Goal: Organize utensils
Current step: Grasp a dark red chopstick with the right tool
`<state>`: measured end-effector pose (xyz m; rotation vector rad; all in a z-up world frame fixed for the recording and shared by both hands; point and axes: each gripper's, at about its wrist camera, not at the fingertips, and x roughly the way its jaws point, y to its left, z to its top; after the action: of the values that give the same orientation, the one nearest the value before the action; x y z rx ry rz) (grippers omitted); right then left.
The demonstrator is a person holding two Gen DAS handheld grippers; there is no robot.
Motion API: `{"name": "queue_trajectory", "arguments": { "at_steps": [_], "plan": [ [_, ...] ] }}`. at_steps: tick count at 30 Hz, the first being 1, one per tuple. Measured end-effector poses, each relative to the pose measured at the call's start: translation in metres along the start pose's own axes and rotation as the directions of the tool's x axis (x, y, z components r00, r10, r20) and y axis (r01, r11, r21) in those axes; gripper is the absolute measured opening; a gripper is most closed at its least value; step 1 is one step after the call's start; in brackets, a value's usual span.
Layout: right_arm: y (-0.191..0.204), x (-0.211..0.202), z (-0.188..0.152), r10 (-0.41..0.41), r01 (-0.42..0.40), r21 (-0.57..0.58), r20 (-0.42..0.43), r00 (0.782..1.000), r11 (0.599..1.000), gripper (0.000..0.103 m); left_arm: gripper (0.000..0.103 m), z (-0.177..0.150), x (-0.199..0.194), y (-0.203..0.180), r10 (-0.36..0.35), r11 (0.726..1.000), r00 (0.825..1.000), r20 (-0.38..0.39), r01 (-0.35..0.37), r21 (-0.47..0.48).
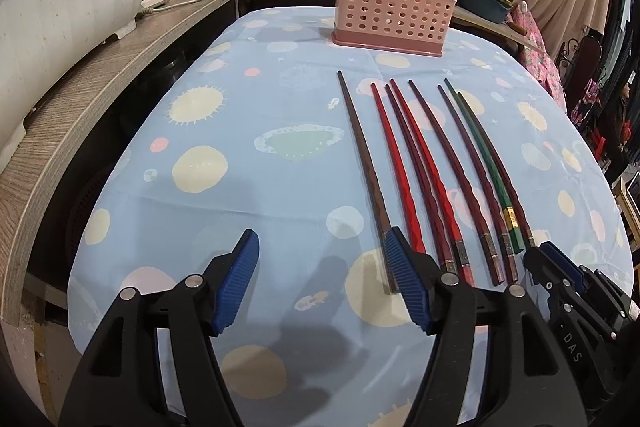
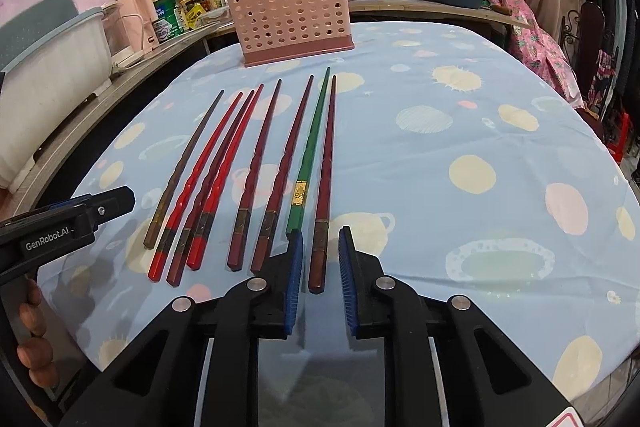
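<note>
Left hand-held gripper (image 1: 324,279) wide; right hand-held gripper (image 2: 319,275) narrowed.

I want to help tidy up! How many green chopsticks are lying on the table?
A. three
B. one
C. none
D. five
B: only one green chopstick lies in the row on the tablecloth, second from the right in the right wrist view; the other chopsticks are red, dark red or brown.

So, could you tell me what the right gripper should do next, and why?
Probably close the right gripper the rest of the way on the dark red chopstick. Its thick end lies between the fingers, which do not visibly press it yet. The pink holder awaits at the far side.
</note>
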<state>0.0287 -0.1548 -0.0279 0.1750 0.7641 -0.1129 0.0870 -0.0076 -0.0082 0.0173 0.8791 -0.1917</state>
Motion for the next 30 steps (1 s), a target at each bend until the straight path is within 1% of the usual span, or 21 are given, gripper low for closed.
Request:
{"name": "queue_trajectory", "arguments": {
  "at_steps": [4,7,11,13,16,30],
  "plan": [
    [-0.002,0.0,0.0,-0.004,0.004,0.003,0.003,1.0,1.0,0.011,0.066,-0.001,0.001,-0.001,0.001,1.0,1.0,-0.004,-0.001,0.0],
    [-0.002,0.0,0.0,-0.014,0.014,0.0,0.005,1.0,1.0,0.007,0.067,-0.002,0.001,-0.002,0.0,1.0,1.0,-0.007,0.0,0.004],
    [-0.005,-0.001,-0.001,-0.019,0.019,0.006,0.01,1.0,1.0,0.007,0.069,-0.004,0.003,-0.004,0.0,1.0,1.0,-0.015,0.0,0.007],
    [-0.007,-0.002,-0.001,-0.023,0.023,0.012,0.012,1.0,1.0,0.007,0.074,-0.004,0.003,-0.005,0.004,1.0,1.0,-0.016,-0.004,0.009],
    [-0.011,-0.004,-0.002,-0.027,0.027,0.025,0.013,1.0,0.999,0.007,0.076,-0.005,0.003,-0.007,0.005,1.0,1.0,-0.016,-0.004,0.013],
    [-0.013,-0.005,-0.004,-0.027,0.027,0.03,0.016,0.999,0.999,0.007,0.078,-0.008,0.012,-0.013,-0.012,1.0,0.999,-0.049,0.012,0.0]
  ]
}}
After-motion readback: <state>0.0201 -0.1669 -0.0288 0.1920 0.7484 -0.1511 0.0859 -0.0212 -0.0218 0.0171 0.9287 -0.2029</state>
